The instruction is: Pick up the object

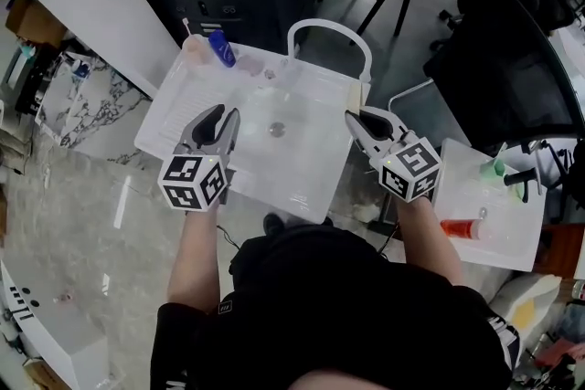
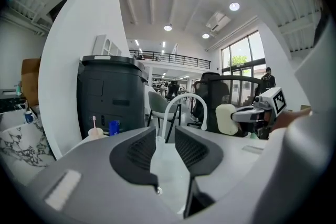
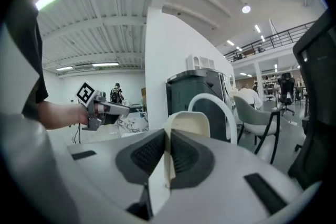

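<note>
Cream flat plastic piece [image 3: 186,123] with a rounded top sits clamped edge-on between the jaws of the right gripper [image 3: 168,139], above the right edge of the white sink [image 1: 183,110]; left gripper [image 2: 164,136] hovers over the basin, jaws apart, nothing between them.
</note>
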`<move>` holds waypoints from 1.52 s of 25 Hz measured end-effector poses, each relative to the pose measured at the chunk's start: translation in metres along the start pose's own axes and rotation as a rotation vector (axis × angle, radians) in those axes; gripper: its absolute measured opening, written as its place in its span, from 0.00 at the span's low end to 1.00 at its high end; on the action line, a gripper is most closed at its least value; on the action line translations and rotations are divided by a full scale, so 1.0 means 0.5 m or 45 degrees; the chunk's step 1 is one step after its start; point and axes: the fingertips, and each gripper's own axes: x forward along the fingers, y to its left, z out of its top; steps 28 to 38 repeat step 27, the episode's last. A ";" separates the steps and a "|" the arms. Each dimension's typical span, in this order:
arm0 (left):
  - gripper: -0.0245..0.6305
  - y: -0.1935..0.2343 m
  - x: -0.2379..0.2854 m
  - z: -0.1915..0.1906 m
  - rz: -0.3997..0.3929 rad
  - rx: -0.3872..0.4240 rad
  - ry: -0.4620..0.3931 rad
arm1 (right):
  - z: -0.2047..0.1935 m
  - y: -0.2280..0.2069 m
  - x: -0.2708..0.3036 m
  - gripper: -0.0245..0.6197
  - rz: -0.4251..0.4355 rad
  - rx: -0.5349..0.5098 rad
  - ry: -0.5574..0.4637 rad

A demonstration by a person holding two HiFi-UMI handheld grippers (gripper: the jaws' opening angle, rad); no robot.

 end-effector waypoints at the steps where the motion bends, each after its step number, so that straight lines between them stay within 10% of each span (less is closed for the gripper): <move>1: 0.22 0.004 -0.004 0.008 0.002 0.006 -0.012 | 0.019 0.006 -0.001 0.10 0.014 -0.004 -0.029; 9: 0.22 0.047 -0.023 0.047 0.003 0.044 -0.069 | 0.124 0.006 -0.004 0.09 -0.074 -0.029 -0.199; 38: 0.22 0.072 -0.013 0.026 -0.020 0.003 -0.063 | 0.073 0.009 0.022 0.09 -0.115 -0.010 -0.121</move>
